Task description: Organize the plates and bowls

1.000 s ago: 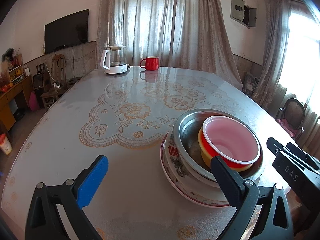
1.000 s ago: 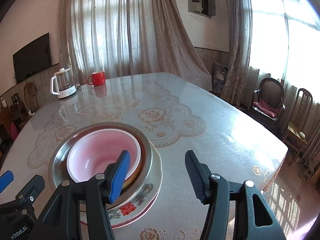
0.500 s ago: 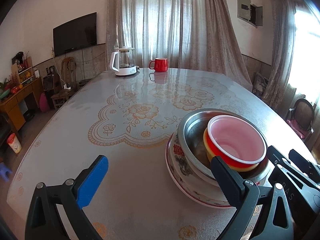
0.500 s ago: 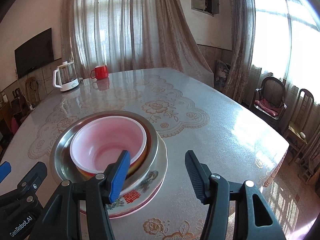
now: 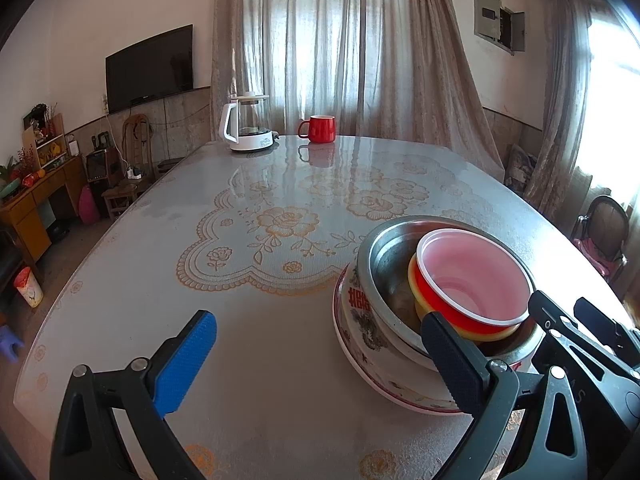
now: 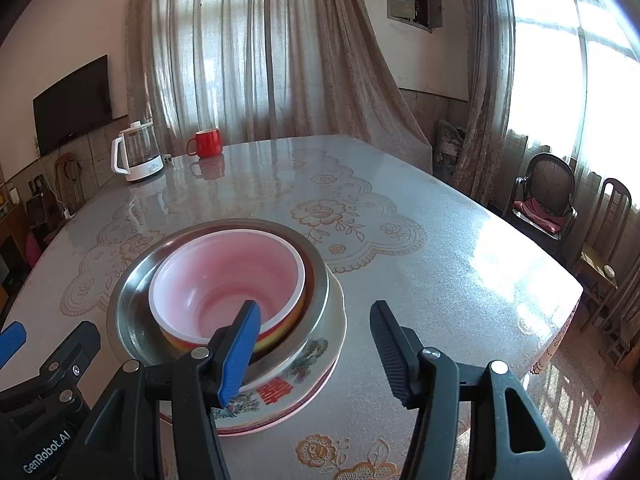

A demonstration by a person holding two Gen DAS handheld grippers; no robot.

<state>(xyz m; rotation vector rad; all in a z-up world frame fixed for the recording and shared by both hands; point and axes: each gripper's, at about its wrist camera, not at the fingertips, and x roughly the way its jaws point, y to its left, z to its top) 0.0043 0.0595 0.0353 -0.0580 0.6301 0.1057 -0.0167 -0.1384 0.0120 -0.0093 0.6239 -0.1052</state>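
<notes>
1. We see the task's things nested in one stack on the grey glass-covered tabletop with its gold lace flower pattern: a white plastic bowl with a red outer wall sits in a yellow bowl, that in a wide stainless-steel basin, that in a white porcelain bowl with a red double-happiness sign, all on a pink-rimmed plate.
2. In the left wrist view the stack lies at about 4 o'clock; in the right wrist view at about 8 o'clock, close to the near table edge.
3. Our left gripper is spread wide and carries nothing; its dark finger stands in front of the stack's near rim, and we cannot tell whether it touches.
4. Our right gripper is likewise spread and empty, its blue finger in front of the red-walled bowl's rim.
5. We judge the sorting nearly done.
6. Risks: the red-walled bowl sits off-centre in the basin, so a knock from a finger could tip it out; the glossy top may let the stack slide toward the edge.
7. A white-handled glass kettle and a red mug stand well apart at 12 o'clock.
</notes>
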